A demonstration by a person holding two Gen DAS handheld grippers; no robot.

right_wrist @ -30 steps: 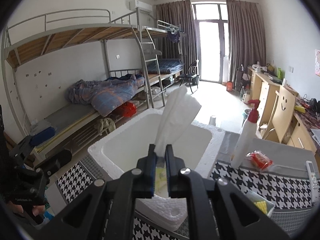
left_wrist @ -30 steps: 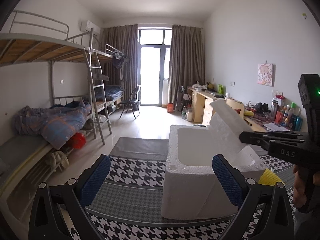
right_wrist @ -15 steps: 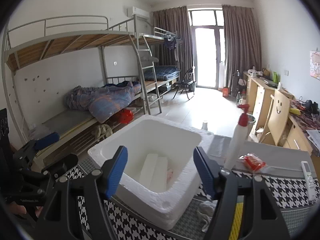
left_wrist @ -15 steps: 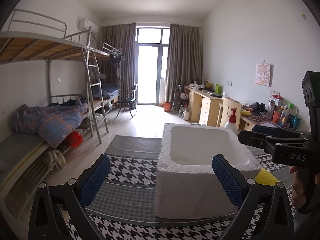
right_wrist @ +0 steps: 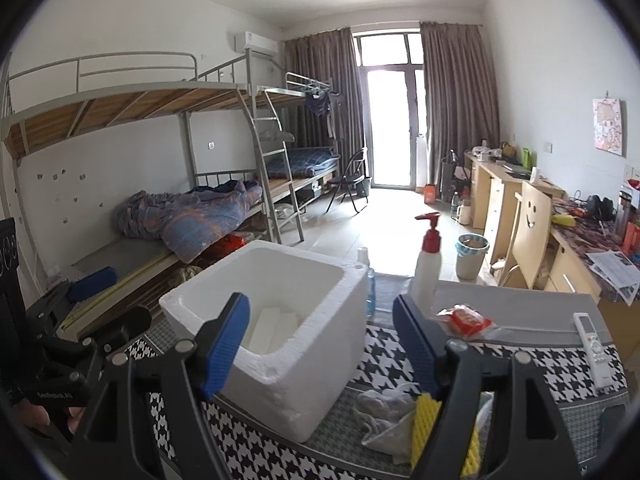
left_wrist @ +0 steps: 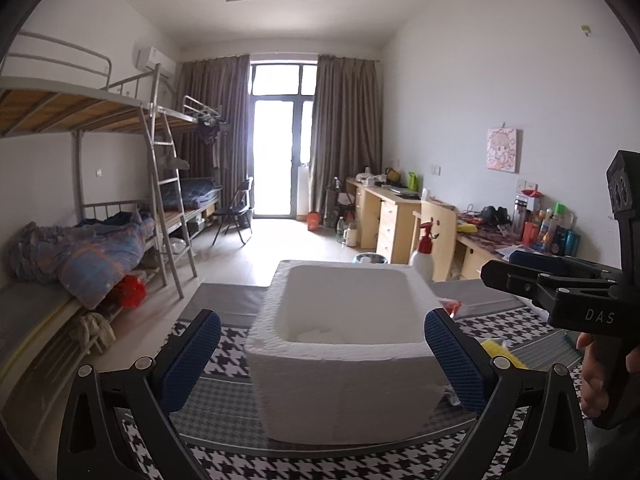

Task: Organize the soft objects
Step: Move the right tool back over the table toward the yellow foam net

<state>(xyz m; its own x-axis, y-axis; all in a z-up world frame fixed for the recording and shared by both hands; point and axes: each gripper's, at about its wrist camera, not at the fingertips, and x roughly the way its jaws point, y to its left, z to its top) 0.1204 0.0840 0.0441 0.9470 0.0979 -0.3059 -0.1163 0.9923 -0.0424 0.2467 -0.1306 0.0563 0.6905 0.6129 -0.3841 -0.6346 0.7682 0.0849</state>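
A white foam box (right_wrist: 280,320) sits open-topped on a table covered with a black-and-white houndstooth cloth (right_wrist: 552,364) in a dormitory room with bunk beds. Inside the box, flat white pieces (right_wrist: 272,326) lie on the bottom. The right gripper (right_wrist: 320,340) is held just in front of the box; its blue-padded jaws have just been opening, stand spread wide and hold nothing. From the left wrist view its black frame bears the letters "DAS". The left gripper (left_wrist: 320,356) also has its jaws spread apart, framing the box without touching it. Beside the box lie a crumpled grey cloth (right_wrist: 384,416) and a yellow ridged sponge (right_wrist: 424,424). Further back stand a white pump bottle with a red top (right_wrist: 428,260), a red packet (right_wrist: 464,320) and a white remote control (right_wrist: 592,344).
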